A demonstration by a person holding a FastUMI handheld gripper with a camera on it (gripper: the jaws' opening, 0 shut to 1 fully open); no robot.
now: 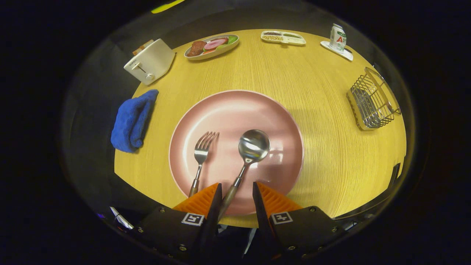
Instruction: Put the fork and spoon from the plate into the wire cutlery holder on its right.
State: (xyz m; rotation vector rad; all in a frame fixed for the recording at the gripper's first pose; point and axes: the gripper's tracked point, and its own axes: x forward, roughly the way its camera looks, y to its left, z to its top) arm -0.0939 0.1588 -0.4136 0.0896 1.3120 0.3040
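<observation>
A pink plate (257, 110) lies on the wooden table just ahead of my fingers. On it lie a metal fork (201, 154) on the left and a metal spoon (251, 149) to its right, both with wooden handles pointing toward me. My gripper (237, 191) is open, and the spoon's handle runs into the gap between the fingers, close to the left one. The fork's handle ends just outside the left finger. The wire cutlery holder (372, 100) stands to the right of the plate, well beyond the fingers.
A blue cloth (132, 121) lies left of the plate, with a white toaster (150, 62) behind it. Along the far edge sit a dish of food (211, 46), a divided tray (283, 37) and a carton on a saucer (337, 38).
</observation>
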